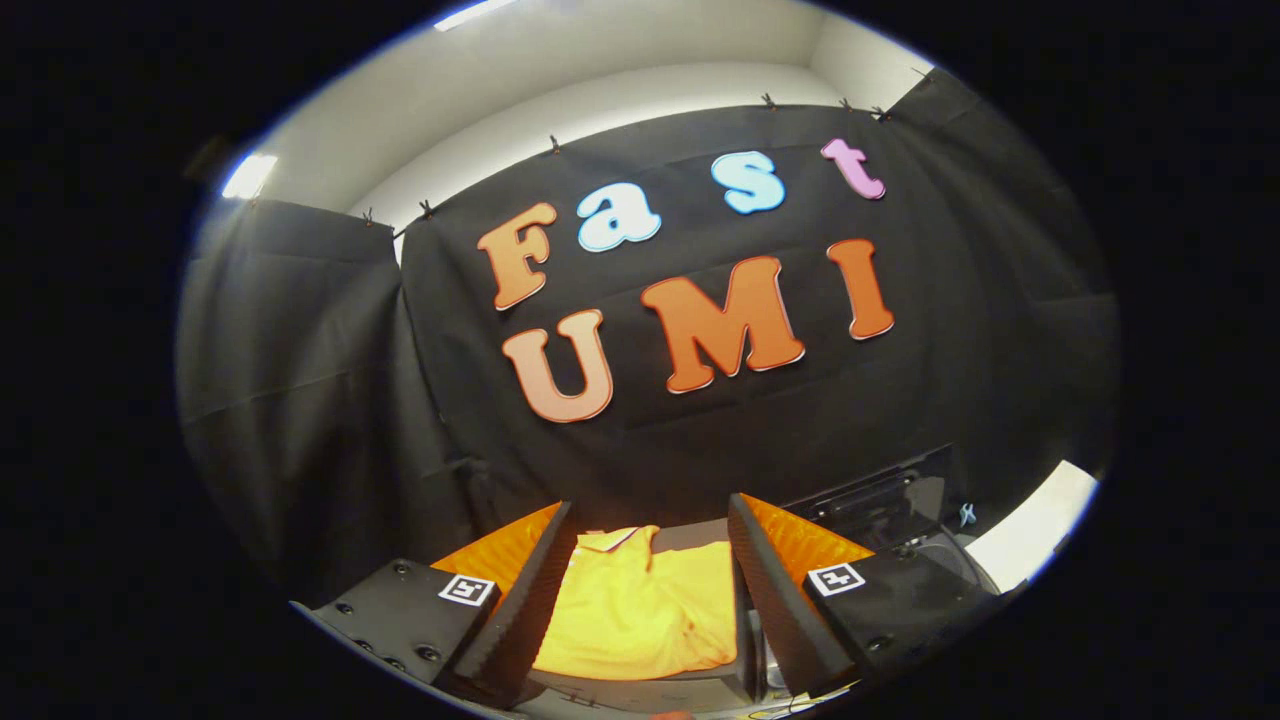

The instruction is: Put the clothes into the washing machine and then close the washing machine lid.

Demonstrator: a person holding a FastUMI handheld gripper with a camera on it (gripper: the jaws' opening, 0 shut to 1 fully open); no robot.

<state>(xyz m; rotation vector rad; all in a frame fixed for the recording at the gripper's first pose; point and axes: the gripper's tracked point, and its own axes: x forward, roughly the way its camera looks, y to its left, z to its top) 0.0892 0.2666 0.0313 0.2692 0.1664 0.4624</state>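
Observation:
A yellow garment (640,605) with a collar lies crumpled on a dark grey surface (700,537), seen in the gap between my two fingers and below them. My gripper (650,520) stands open above it, fingers wide apart, touching nothing. To the right, beyond the right finger, part of a dark machine (880,500) with a raised dark lid shows against the black cloth wall; its drum opening is mostly hidden by the finger's mount.
Black cloth walls (300,400) close off the booth at the back and left. A white surface (1035,525) shows at the far right beside the dark machine. A small blue object (966,515) hangs near it.

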